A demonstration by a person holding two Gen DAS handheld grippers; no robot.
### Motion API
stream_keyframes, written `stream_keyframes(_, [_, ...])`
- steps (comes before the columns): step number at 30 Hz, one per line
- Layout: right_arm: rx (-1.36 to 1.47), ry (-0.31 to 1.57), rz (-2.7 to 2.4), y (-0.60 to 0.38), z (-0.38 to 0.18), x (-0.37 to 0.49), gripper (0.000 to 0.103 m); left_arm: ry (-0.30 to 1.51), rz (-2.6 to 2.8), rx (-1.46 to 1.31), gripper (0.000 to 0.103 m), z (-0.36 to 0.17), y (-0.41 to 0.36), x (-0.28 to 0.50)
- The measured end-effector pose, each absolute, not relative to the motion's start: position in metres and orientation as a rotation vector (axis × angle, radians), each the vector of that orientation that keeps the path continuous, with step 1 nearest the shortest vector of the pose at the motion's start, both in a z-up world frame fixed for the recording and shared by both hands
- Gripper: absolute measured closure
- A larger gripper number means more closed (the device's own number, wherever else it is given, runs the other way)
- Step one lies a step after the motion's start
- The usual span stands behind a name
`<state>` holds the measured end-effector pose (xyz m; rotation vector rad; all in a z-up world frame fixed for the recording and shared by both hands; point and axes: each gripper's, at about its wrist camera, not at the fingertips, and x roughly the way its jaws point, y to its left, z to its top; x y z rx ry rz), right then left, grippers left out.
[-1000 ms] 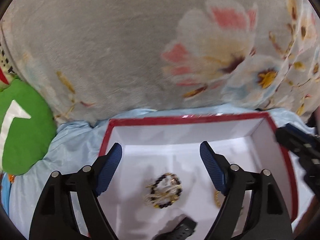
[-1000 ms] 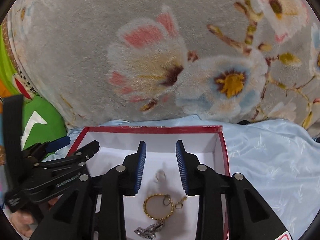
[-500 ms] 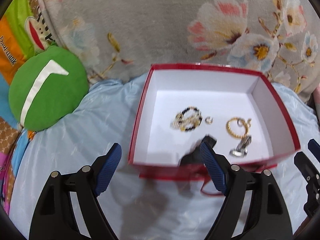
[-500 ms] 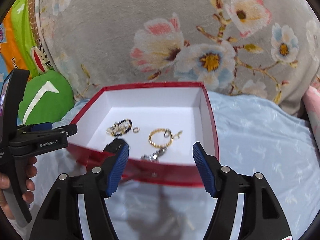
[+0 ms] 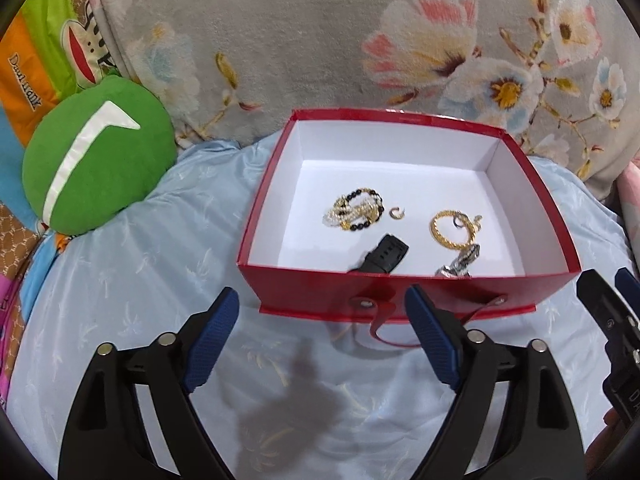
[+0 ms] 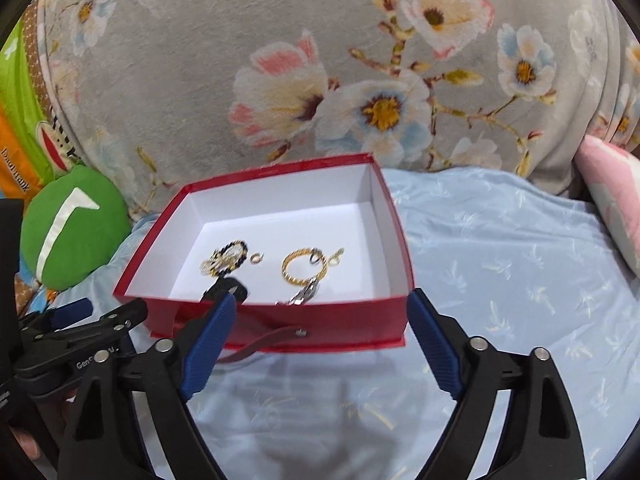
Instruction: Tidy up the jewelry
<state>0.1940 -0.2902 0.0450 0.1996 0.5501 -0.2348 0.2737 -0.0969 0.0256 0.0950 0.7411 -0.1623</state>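
Both grippers, left point(image 5: 322, 336) and right point(image 6: 320, 342), hover near the red box point(image 5: 400, 284) with fingers spread and empty; jewelry point(image 5: 358, 210) inside may tangle if grabbed carelessly.

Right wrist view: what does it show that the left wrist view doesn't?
Only the right wrist view shows the pink pillow at far right and more bare blue sheet. Only the left wrist view shows the black watch strap unobstructed. Both share the red box, gold bangle, beaded bracelet, green cushion, and open, empty tongs.
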Motion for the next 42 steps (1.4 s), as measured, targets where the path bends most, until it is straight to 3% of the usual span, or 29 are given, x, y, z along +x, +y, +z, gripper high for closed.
stream_keyframes(42, [0.123, 0.711, -0.221, -0.28, 0.017, 0.241, 0.015, 0.767, -0.071, 0.196, 0.007, 0.002, -0.104, 0.294])
